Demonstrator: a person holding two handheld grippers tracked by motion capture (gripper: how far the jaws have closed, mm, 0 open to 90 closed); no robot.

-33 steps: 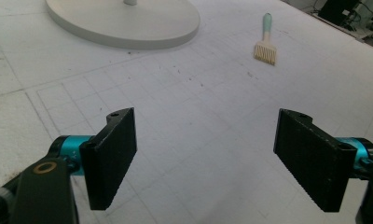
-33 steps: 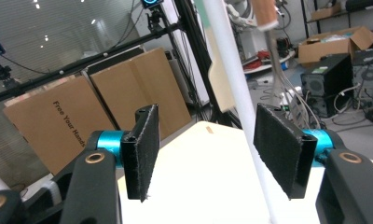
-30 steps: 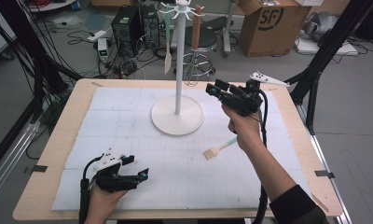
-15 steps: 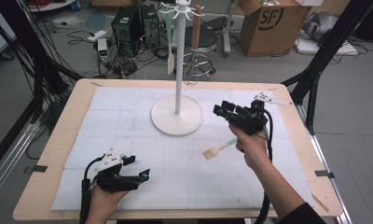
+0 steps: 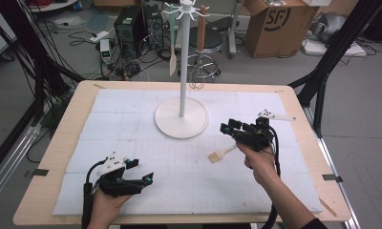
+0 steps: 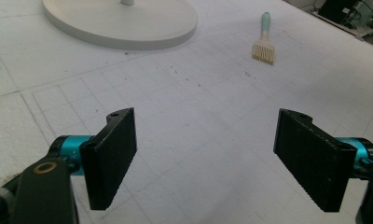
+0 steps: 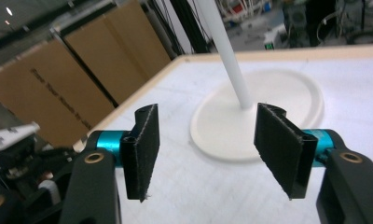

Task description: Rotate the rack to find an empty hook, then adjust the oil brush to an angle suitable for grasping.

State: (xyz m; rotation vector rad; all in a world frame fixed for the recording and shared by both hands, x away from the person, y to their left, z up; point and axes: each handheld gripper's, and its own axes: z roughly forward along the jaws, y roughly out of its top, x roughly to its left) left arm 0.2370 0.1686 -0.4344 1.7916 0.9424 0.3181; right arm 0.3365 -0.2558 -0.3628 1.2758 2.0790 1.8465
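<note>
Looking down on the table (image 5: 60, 143) first, we see its white mat (image 5: 132, 119) covering most of the wooden top. Next in size, the white stand (image 5: 181, 117) sits on its round base at about twelve o'clock from the mat's middle, a spatula (image 5: 172, 57) and a wooden tool (image 5: 202, 26) hanging from its hooks. Our right gripper (image 5: 227, 129) hovers at three o'clock of that base, jaws apart and holding nothing. Our left gripper (image 5: 143, 177) rests on the mat at seven o'clock, jaws wide and likewise bare. Smallest, the brush (image 5: 221, 153) lies flat on the mat just beside the right gripper, at its seven o'clock, bristles toward us.
</note>
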